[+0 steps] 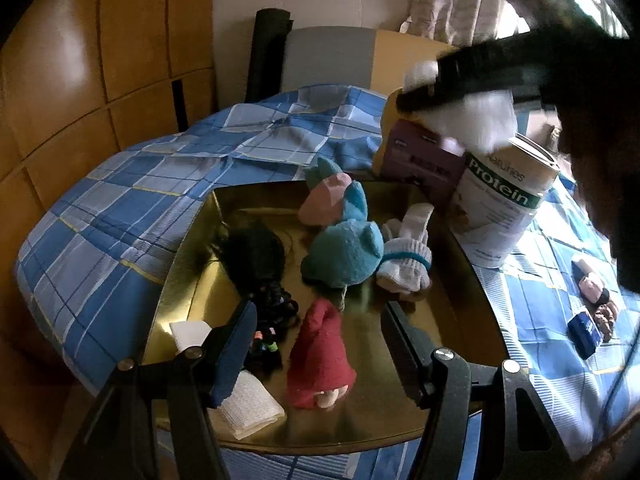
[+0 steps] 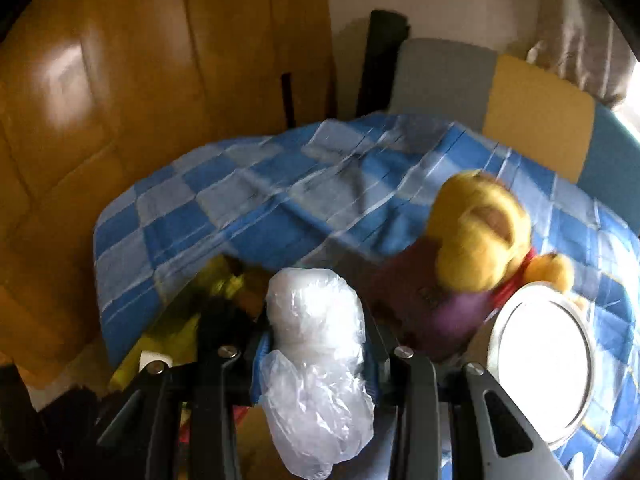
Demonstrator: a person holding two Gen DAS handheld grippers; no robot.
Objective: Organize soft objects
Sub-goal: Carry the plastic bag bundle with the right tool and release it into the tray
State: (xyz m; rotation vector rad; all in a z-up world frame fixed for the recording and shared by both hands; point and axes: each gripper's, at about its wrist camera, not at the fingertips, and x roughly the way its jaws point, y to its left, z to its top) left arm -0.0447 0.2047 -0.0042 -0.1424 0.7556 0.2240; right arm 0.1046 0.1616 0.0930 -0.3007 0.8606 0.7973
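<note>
A gold tray (image 1: pixel 452 320) lies on a blue checked bed. On it are a doll in a red dress with a teal hat (image 1: pixel 324 344), a pink and teal plush (image 1: pixel 336 196), white socks (image 1: pixel 404 256), a black wig (image 1: pixel 252 256) and white gauze pads (image 1: pixel 252 408). My left gripper (image 1: pixel 320 344) is open, low over the tray's near edge, its fingers either side of the red doll. My right gripper (image 2: pixel 316 344) is shut on a white cotton roll in clear plastic (image 2: pixel 316 320), held above the tray; it also shows in the left wrist view (image 1: pixel 476 116).
A white protein can (image 1: pixel 504 200) and a purple box (image 1: pixel 424 160) stand at the tray's far right. A yellow bear plush (image 2: pixel 480 232) leans behind the box. A small doll (image 1: pixel 596 288) and a blue box (image 1: pixel 584 328) lie on the bedspread at right. Wooden wardrobe at left.
</note>
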